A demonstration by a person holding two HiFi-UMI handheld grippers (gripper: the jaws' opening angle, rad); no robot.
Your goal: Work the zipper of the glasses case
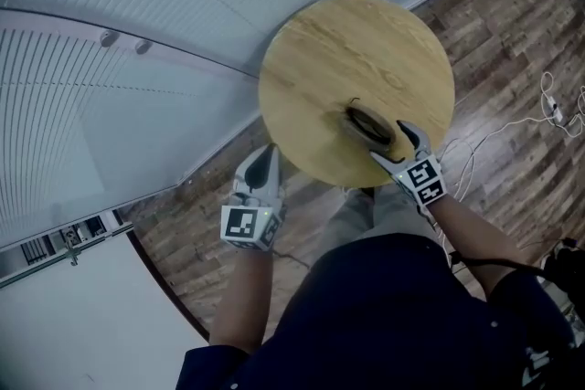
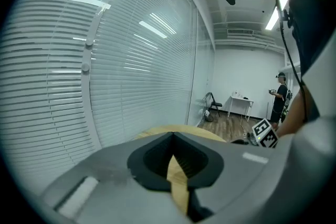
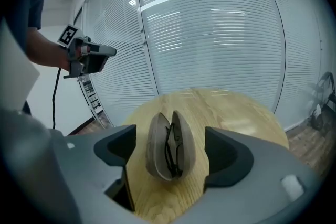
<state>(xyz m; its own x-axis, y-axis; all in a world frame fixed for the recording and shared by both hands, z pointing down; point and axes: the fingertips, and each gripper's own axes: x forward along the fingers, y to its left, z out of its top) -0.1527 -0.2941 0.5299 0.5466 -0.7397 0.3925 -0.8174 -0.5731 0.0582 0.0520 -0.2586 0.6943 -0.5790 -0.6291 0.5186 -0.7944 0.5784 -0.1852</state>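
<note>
Standing: round wood table [image 1: 356, 68], plank floor [image 1: 512, 32], blinds [image 1: 110, 41].

camera layout: one head view, two gripper views

the head view looks steeply down on the round table [image 1: 356, 78], with the left gripper [image 1: 265, 155] and right gripper [image 1: 395, 146] low in frame. the right gripper view looks closely along its jaws across the tabletop toward the blinds [image 3: 210, 34]. the left gripper view faces past the table's edge, down the room. all three views share the table, and each gripper view catches the other gripper.
</note>
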